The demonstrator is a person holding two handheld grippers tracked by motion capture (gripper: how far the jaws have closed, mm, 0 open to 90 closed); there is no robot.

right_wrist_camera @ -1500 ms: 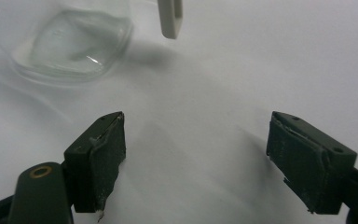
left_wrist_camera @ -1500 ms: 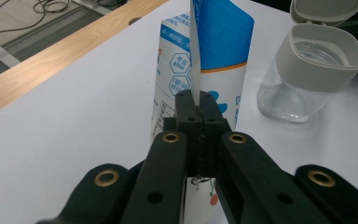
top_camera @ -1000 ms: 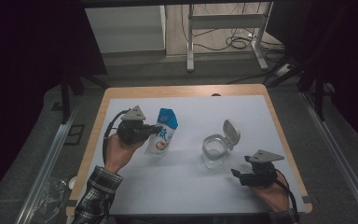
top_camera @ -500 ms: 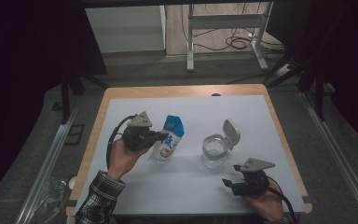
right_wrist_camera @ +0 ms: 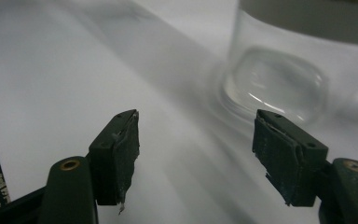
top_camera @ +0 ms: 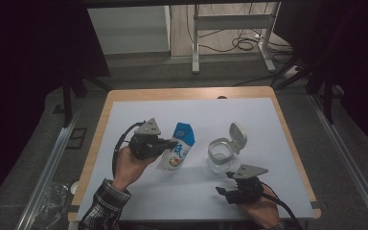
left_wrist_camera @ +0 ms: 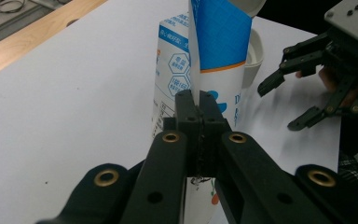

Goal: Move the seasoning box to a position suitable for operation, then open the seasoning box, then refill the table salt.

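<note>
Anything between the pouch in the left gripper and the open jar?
Nothing visible. The pouch, pinched in the left gripper, and the clear jar, its lid flipped back, have only bare white table between them. The right gripper sits open near the jar's near side.

The blue-and-white pouch (left_wrist_camera: 205, 79) bears small Chinese print and perhaps a "D", too blurred to read.
</note>
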